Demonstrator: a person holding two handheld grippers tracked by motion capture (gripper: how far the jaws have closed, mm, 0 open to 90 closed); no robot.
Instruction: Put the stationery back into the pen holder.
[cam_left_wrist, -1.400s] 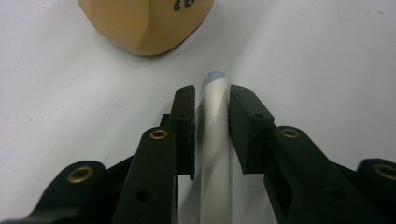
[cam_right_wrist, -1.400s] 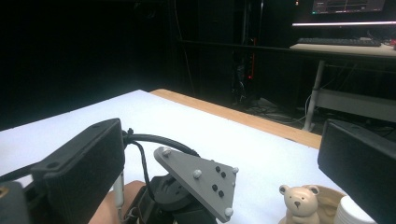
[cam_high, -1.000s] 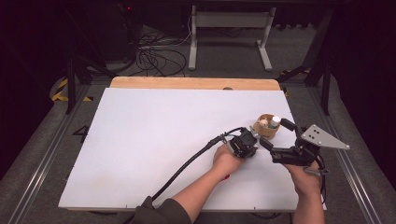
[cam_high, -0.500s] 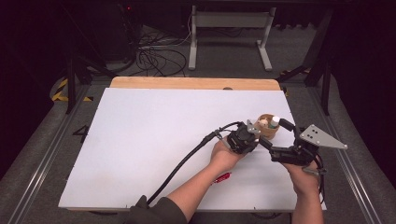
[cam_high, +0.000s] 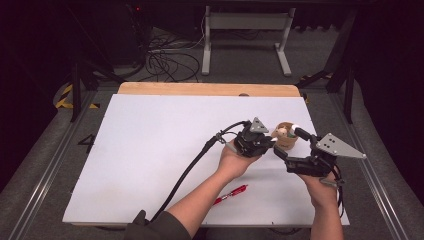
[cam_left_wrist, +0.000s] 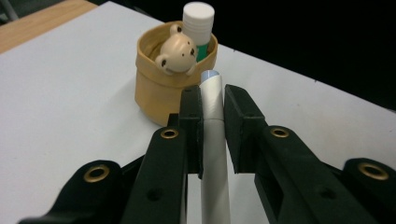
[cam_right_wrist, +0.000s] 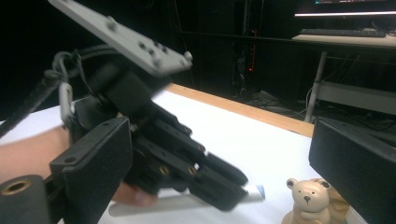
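My left gripper (cam_left_wrist: 212, 100) is shut on a silver marker (cam_left_wrist: 214, 154), whose tip points at a tan cup (cam_left_wrist: 159, 88). A bear-topped pen (cam_left_wrist: 176, 53) and a white glue stick (cam_left_wrist: 198, 21) stand in the cup. In the high view the left gripper (cam_high: 269, 142) hovers just left of the cup (cam_high: 286, 141). My right gripper (cam_high: 287, 142) flanks the cup from the right. Its jaws have just been closing and still stand wide. In the right gripper view the right gripper (cam_right_wrist: 224, 154) has the bear (cam_right_wrist: 306, 196) low between its jaws, near the right one.
A red pen (cam_high: 231, 194) lies on the white tabletop (cam_high: 150, 150) near the front edge, below the left hand. A wooden strip (cam_high: 200, 89) borders the far side. The left gripper's cable (cam_high: 190, 167) trails back along the forearm.
The left hand has lifted and moved up toward the cup with the silver marker in its gripper, which uncovers the red pen on the table. The right hand has stayed put.
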